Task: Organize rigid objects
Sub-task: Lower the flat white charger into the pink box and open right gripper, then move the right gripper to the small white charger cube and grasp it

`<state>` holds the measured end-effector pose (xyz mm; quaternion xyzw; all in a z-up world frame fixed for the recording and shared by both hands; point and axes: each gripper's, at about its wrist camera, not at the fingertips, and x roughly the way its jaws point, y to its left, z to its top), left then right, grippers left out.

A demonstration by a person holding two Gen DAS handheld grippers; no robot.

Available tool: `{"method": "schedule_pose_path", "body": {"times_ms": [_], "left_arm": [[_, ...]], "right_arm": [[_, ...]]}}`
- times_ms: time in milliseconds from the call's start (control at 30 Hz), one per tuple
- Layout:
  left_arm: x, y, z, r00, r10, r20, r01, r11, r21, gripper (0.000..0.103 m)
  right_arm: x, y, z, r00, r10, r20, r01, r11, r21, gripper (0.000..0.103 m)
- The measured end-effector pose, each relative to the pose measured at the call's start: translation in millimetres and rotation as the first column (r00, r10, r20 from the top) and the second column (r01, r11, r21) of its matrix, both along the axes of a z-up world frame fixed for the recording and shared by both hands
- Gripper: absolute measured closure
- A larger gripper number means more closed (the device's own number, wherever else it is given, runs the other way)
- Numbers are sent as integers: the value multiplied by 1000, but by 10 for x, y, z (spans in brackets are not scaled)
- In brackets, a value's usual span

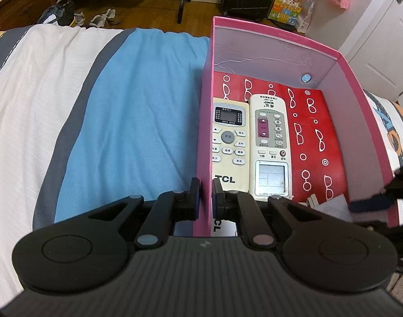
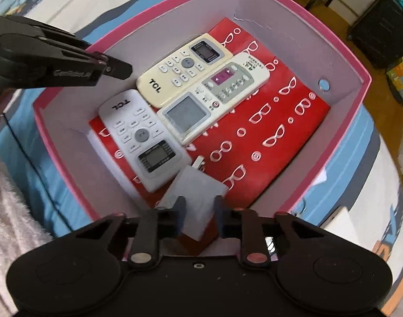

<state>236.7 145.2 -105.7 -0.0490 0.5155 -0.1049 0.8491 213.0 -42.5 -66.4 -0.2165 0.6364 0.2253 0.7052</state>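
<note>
- Pink box [image 2: 341,60] on the bed [image 1: 138,111] holds three remotes [image 2: 185,68] at frame centre.
- Left tongs [image 1: 205,195] pinch the box wall.
- Right tongs [image 2: 198,211], partly closed, straddle a grey card [image 2: 198,185]; contact unclear.

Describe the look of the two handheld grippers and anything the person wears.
Both the left gripper and the right gripper are matte black, with rounded bodies, linkage arms on silvery pivot pins, and blue-padded fingers. The right-wrist view shows pale lettering on the left gripper's side. A fluffy white sleeve shows.
</note>
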Motion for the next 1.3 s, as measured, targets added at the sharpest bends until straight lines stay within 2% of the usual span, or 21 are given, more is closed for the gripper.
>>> {"method": "schedule_pose_path", "body": {"times_ms": [100, 167, 233, 300, 367, 467, 600, 733, 800, 867, 933, 1000, 1067, 1100, 1300], "left_arm": [[2, -2, -2, 1000, 0, 0, 0, 1000, 1, 95], [3, -2, -2, 1000, 1, 0, -1, 1000, 0, 95], [3, -3, -1, 1000, -2, 0, 2, 1000, 2, 95], [9, -1, -3, 1000, -1, -1, 1, 1000, 4, 95], [12, -4, -1, 1000, 2, -3, -2, 1000, 5, 95], [-1, -11, 2, 1000, -1, 2, 1, 1000, 11, 95], [-6, -47, 7, 1000, -9, 3, 9, 999, 31, 95], [-13, -93, 19, 1000, -2, 2, 2, 998, 55, 95], [-26, -105, 21, 1000, -7, 9, 6, 998, 64, 95], [-28, -108, 20, 1000, -6, 9, 6, 998, 65, 95], [-35, -112, 15, 1000, -9, 9, 8, 998, 70, 95], [-40, -117, 20, 1000, -12, 10, 11, 997, 78, 95], [-37, -122, 24, 1000, -13, 9, 12, 997, 81, 95], [-37, -123, 23, 1000, -14, 9, 13, 997, 80, 95], [-28, -104, 31, 1000, -13, 7, 12, 998, 64, 95]], "right_arm": [[-46, -94, 74, 999, -24, -43, 28, 996, 82, 77], [-78, -182, 158, 998, -55, -36, 60, 988, 142, 77], [-142, -319, 348, 993, -96, 63, 82, 977, 197, 75], [-237, -499, 582, 974, -149, 173, 99, 958, 268, 68], [-300, -739, 761, 950, -223, 219, 137, 927, 349, 66], [-336, -1081, 859, 917, -319, 241, 206, 894, 399, 62], [-326, -1530, 690, 871, -448, 200, 337, 842, 421, 59], [-368, -1876, 343, 781, -600, 175, 474, 752, 458, 55], [-368, -1993, 114, 742, -659, 121, 543, 698, 467, 53], [-364, -2045, -50, 716, -691, 104, 587, 675, 447, 51], [-354, -2032, -190, 700, -701, 140, 608, 687, 398, 49], [-333, -1980, -284, 706, -690, 162, 611, 708, 355, 49], [-313, -1948, -326, 719, -680, 146, 608, 716, 342, 48], [-305, -1914, -342, 723, -676, 142, 607, 720, 336, 44], [-218, -1745, -435, 742, -639, 206, 584, 765, 271, 39]]}}
